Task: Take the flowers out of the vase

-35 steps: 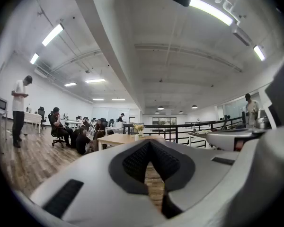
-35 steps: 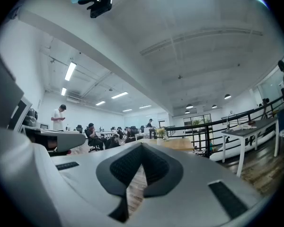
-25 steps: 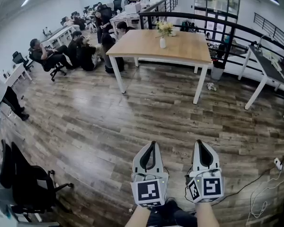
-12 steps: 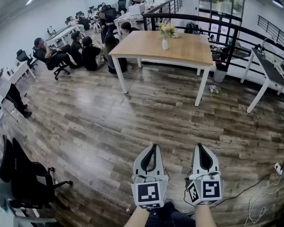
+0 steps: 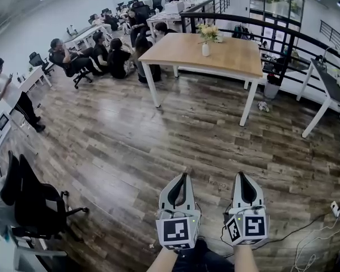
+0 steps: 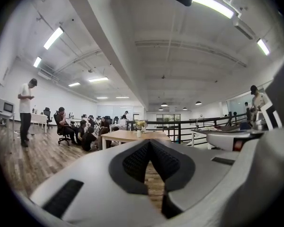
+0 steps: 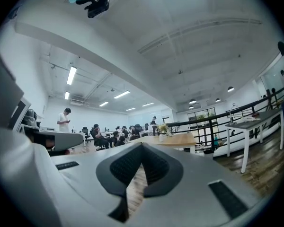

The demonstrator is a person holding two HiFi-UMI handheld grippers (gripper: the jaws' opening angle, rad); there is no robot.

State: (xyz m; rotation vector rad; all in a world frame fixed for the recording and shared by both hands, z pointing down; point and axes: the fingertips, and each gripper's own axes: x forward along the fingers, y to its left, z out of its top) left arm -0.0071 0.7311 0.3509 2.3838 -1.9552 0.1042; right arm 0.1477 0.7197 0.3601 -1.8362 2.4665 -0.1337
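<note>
A small white vase [image 5: 205, 50] with yellow and white flowers [image 5: 208, 33] stands on the far side of a wooden table [image 5: 226, 61] across the room. Both grippers are far from it, held low over the wood floor side by side. My left gripper [image 5: 184, 176] is shut, its tips meeting, nothing in it. My right gripper [image 5: 241, 175] is shut and empty as well. The left gripper view shows the vase [image 6: 138, 133] and flowers [image 6: 140, 124] small, just above the left gripper [image 6: 149, 142]. In the right gripper view, the flowers [image 7: 163, 127] show beyond the right gripper [image 7: 142, 144].
Several people sit at desks at the back left [image 5: 102, 52]; one stands at the left [image 5: 11, 95]. A black office chair [image 5: 28, 203] is near left. A black railing [image 5: 283, 38] runs behind the table; another desk [image 5: 328, 84] and floor cables [image 5: 323, 231] are at the right.
The table with the vase has shifted right and sits slightly nearer in the head view. Both grippers stay shut, side by side, a little lower in the frame.
</note>
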